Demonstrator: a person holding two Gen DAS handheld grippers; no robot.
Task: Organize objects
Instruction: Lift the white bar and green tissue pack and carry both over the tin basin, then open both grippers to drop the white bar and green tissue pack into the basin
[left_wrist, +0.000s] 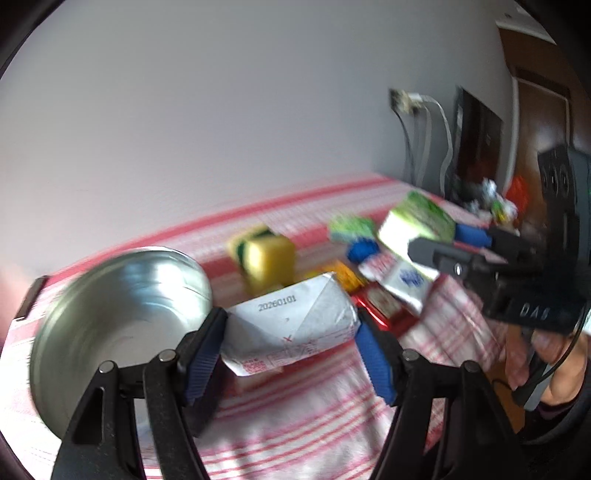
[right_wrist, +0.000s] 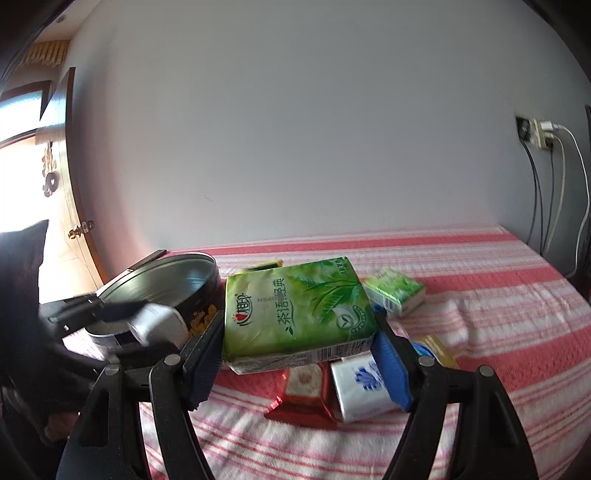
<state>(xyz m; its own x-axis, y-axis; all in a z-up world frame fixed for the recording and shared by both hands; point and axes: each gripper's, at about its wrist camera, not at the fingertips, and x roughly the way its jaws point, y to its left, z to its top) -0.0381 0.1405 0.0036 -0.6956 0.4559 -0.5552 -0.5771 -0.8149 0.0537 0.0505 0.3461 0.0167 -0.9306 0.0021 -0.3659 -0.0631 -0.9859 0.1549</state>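
My left gripper (left_wrist: 291, 332) is shut on a white tissue pack (left_wrist: 291, 325) with a printed date, held above the striped cloth beside a round metal tin (left_wrist: 118, 325). My right gripper (right_wrist: 299, 328) is shut on a green tea-leaf tissue pack (right_wrist: 295, 310), held above the cloth. That pack (left_wrist: 417, 221) and the right gripper (left_wrist: 476, 254) also show at the right of the left wrist view. The left gripper (right_wrist: 122, 321) with its white pack (right_wrist: 159, 325) shows at the left of the right wrist view, in front of the tin (right_wrist: 173, 280).
On the red-and-white striped cloth (right_wrist: 480, 314) lie a small green tissue pack (right_wrist: 395, 295), a white-and-blue pack (right_wrist: 358, 384), a red packet (right_wrist: 306, 391) and a yellow sponge (left_wrist: 269, 262). A wall is behind. Cables (right_wrist: 554, 192) hang at the right.
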